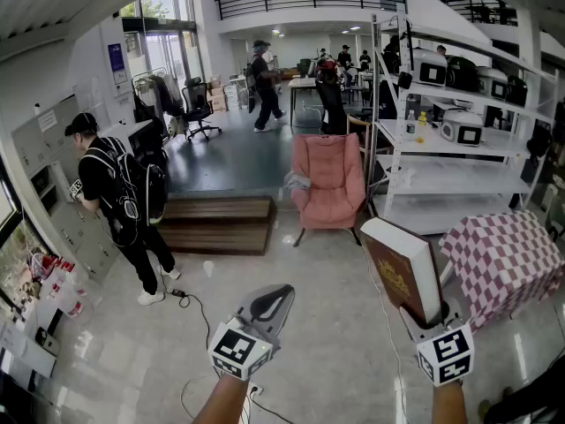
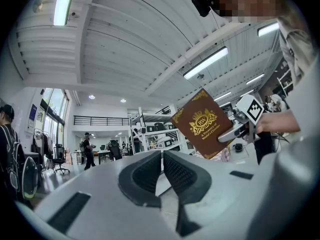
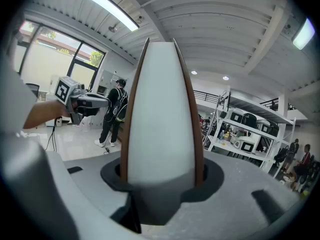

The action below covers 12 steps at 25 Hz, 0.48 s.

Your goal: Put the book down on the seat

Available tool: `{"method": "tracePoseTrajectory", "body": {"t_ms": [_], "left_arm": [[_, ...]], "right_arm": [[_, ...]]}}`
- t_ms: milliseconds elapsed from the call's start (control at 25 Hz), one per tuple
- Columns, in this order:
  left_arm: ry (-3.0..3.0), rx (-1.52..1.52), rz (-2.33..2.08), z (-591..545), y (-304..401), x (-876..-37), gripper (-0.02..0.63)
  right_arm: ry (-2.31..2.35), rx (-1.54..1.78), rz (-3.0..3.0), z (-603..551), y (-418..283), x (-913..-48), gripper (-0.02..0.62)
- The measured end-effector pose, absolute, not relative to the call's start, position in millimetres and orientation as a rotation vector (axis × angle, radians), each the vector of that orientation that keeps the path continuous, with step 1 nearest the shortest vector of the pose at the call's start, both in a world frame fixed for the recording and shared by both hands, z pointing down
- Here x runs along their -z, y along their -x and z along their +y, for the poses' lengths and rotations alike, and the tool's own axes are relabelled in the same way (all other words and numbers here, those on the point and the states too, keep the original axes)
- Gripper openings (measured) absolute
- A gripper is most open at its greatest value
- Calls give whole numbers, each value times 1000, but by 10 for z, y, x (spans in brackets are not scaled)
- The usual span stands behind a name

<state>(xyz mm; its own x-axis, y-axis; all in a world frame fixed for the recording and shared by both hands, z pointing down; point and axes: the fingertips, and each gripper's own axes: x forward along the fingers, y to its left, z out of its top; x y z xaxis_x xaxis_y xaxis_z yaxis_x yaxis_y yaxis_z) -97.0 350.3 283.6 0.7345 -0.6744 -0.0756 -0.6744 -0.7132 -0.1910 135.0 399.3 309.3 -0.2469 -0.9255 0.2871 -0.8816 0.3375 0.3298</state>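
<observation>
My right gripper (image 1: 425, 314) is shut on the lower end of a thick book (image 1: 402, 270) with a brown cover, gold print and white page edges, held upright in the air. In the right gripper view the book (image 3: 160, 109) stands page-edge on between the jaws of that gripper (image 3: 161, 176). The left gripper view shows the book's front cover (image 2: 202, 124). A pink padded chair (image 1: 327, 184), the seat, stands on the floor beyond both grippers. My left gripper (image 1: 284, 291) hovers to the left, its jaws closed together and empty (image 2: 162, 156).
A person with a black backpack (image 1: 119, 197) stands at the left by white cabinets. A low wooden platform (image 1: 216, 223) lies left of the chair. White shelving (image 1: 441, 131) with appliances rises right of it. A checkered-cloth table (image 1: 503, 259) is near right. A cable (image 1: 199, 316) trails on the floor.
</observation>
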Motion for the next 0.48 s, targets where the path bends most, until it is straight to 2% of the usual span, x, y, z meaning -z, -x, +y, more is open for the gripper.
{"method": "tracePoseTrajectory", "body": {"t_ms": [480], "left_arm": [[2753,-13,1058,3143,1312,-2924,9]], "right_arm": [[-1600,128,-2161,3659,-1002,-3164,210]]}}
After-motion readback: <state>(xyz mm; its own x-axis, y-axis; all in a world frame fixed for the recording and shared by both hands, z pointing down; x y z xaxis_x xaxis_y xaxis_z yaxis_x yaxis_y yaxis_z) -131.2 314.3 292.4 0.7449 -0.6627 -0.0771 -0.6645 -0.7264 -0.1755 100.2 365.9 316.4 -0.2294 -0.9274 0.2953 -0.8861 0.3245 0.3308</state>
